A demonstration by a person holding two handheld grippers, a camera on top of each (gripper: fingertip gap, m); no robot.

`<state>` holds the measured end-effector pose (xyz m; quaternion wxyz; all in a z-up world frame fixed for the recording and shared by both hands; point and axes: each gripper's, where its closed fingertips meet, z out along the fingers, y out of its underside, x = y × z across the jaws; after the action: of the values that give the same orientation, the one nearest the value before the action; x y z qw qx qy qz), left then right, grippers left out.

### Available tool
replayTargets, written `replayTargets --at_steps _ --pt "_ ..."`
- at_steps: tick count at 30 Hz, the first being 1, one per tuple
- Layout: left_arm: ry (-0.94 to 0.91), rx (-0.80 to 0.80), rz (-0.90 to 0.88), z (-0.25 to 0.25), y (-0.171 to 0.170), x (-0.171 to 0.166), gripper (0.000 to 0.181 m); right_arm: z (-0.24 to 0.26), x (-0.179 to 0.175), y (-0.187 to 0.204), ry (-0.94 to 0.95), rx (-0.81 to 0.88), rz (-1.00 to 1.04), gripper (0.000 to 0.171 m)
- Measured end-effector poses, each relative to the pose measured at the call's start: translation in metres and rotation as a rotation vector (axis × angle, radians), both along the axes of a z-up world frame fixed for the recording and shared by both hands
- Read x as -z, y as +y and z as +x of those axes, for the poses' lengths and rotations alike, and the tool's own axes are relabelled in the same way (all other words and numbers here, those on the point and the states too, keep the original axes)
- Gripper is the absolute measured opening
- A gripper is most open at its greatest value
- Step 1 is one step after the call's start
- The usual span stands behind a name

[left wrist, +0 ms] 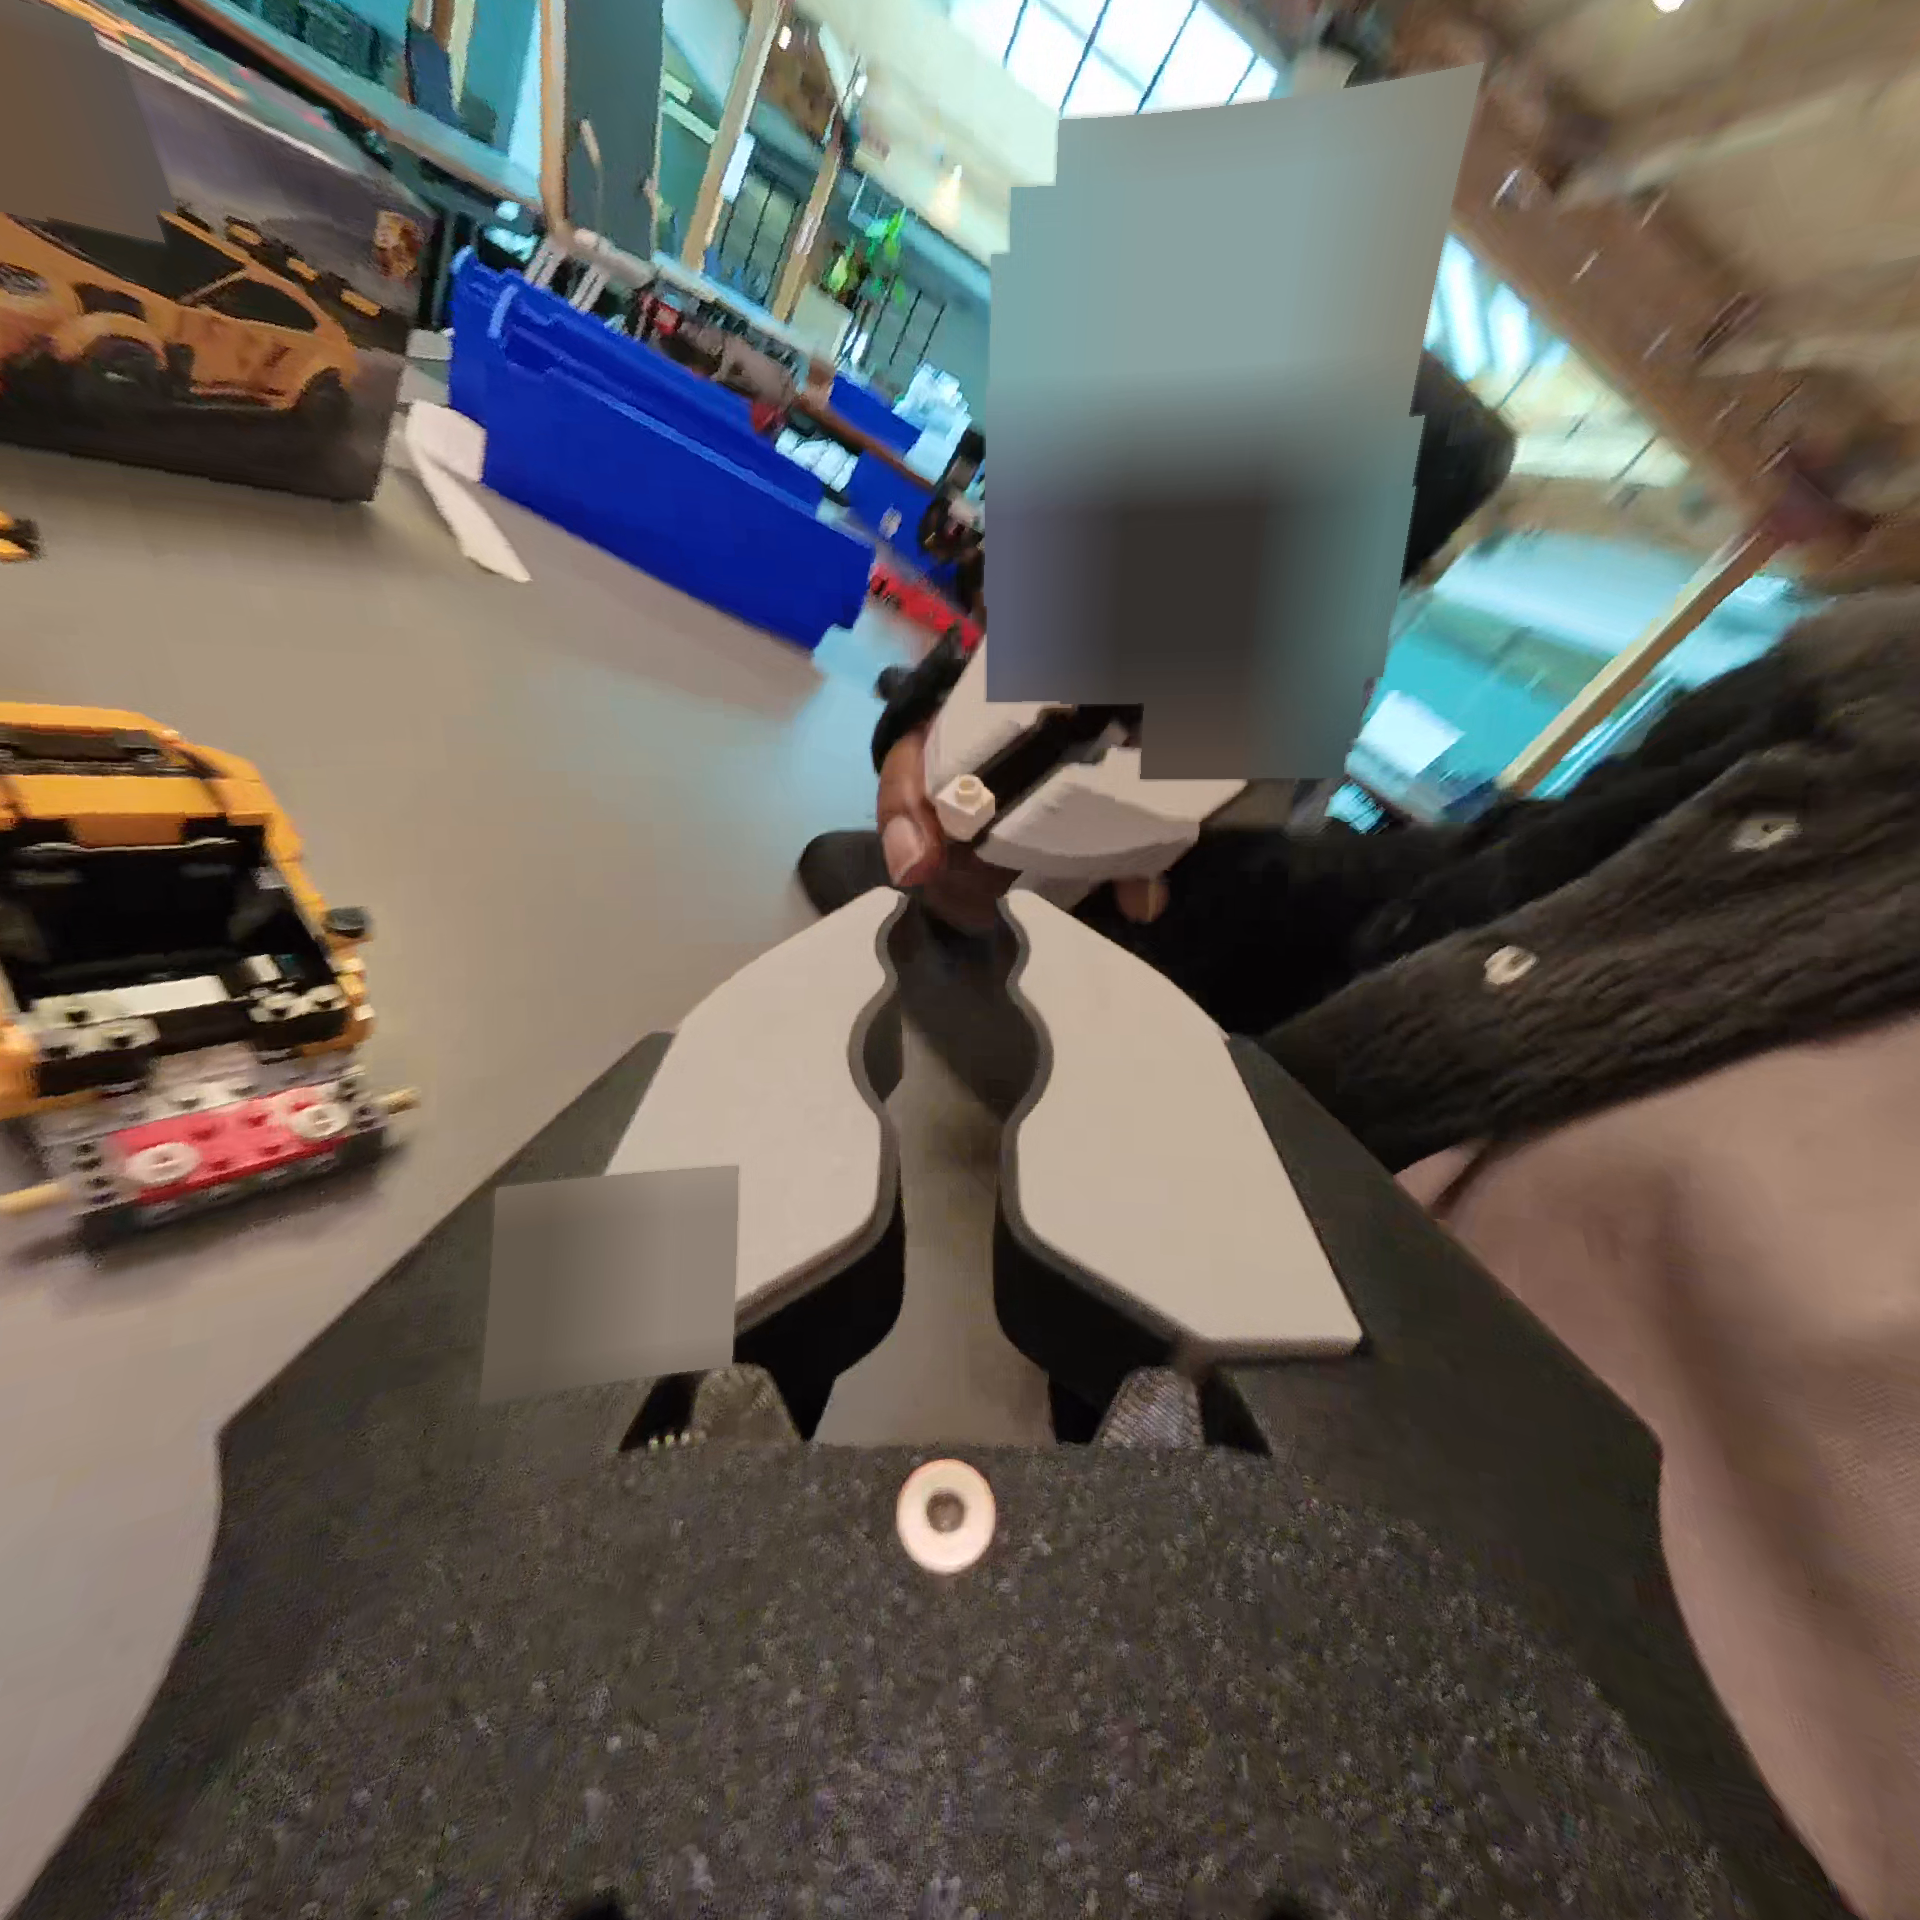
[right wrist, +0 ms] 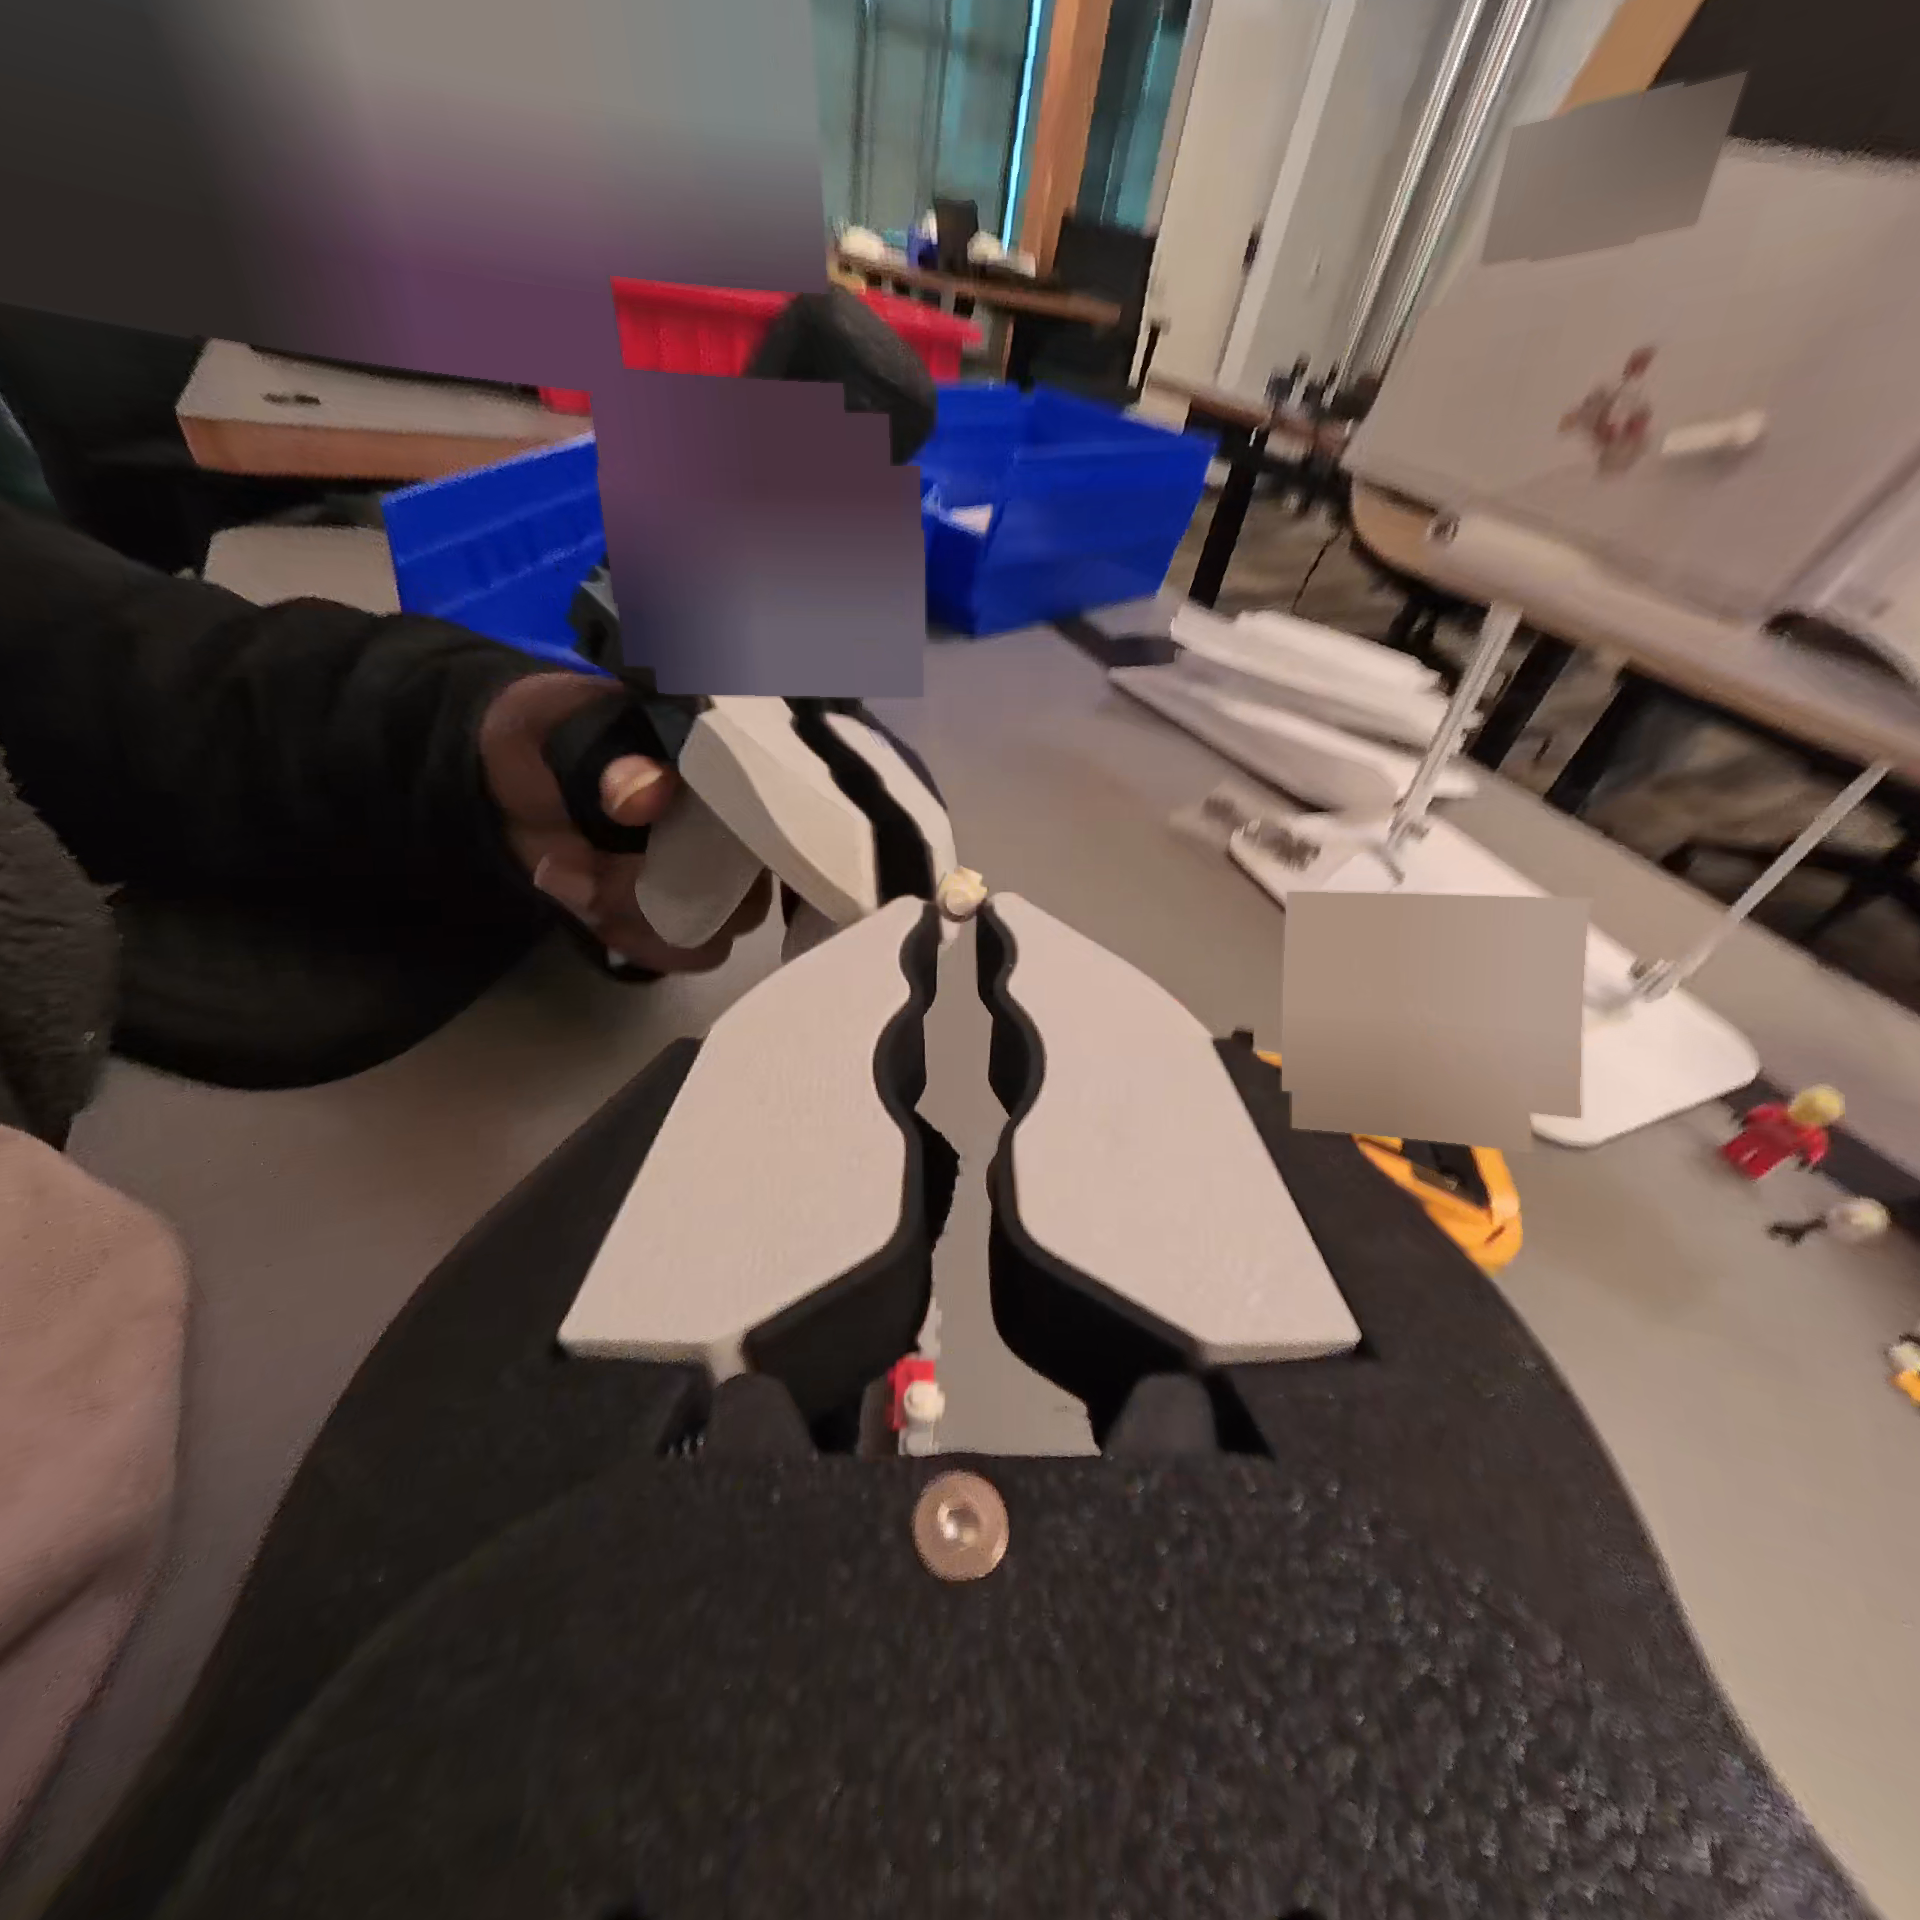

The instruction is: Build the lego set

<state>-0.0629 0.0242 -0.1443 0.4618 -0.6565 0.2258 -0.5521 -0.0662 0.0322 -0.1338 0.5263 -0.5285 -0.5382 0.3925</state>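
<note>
My right gripper [right wrist: 956, 906] is shut on a small white Lego piece [right wrist: 958, 891] at its fingertips. The piece also shows in the left wrist view [left wrist: 966, 805], at the tip of the right gripper [left wrist: 1049, 810], which a hand holds. My left gripper [left wrist: 951, 920] points at it from close by, with its jaws a little apart and nothing between them. It also shows in the right wrist view [right wrist: 821, 821], tip to tip with the right one. A partly built yellow Lego car [left wrist: 177, 935] stands on the grey table [left wrist: 520, 831] to the left.
The Lego box [left wrist: 187, 343] and blue bins [left wrist: 644, 468] stand at the back. An instruction booklet [right wrist: 1610, 416] rests on a white stand [right wrist: 1455, 904] at right. A red minifigure [right wrist: 1777, 1132], a yellow part [right wrist: 1455, 1195] and small loose pieces lie nearby. A dark fuzzy sleeve [left wrist: 1558, 935] is at right. Left and right tips are no more than a few centimetres apart. My left gripper's tips are some 15 cm from the partly built yellow Lego car [left wrist: 177, 935].
</note>
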Motion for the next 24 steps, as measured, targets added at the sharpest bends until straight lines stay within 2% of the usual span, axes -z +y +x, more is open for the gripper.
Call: replayTargets --at_steps 6,15,19,24 --pt "-0.222 0.086 0.005 0.001 -0.014 -0.033 0.013 -0.001 -0.019 -0.021 0.1 -0.078 0.125 0.007" --pt "-0.203 0.133 0.056 0.009 -0.025 -0.041 0.009 0.001 -0.029 -0.032 0.133 -0.137 0.176 0.006" --pt "-0.201 0.171 -0.019 0.009 -0.025 -0.037 0.009 0.004 -0.026 -0.03 0.048 -0.154 0.27 0.007" --pt "-0.213 0.287 -0.208 0.01 -0.028 -0.029 0.008 0.007 -0.023 -0.032 -0.194 -0.245 0.608 0.014"
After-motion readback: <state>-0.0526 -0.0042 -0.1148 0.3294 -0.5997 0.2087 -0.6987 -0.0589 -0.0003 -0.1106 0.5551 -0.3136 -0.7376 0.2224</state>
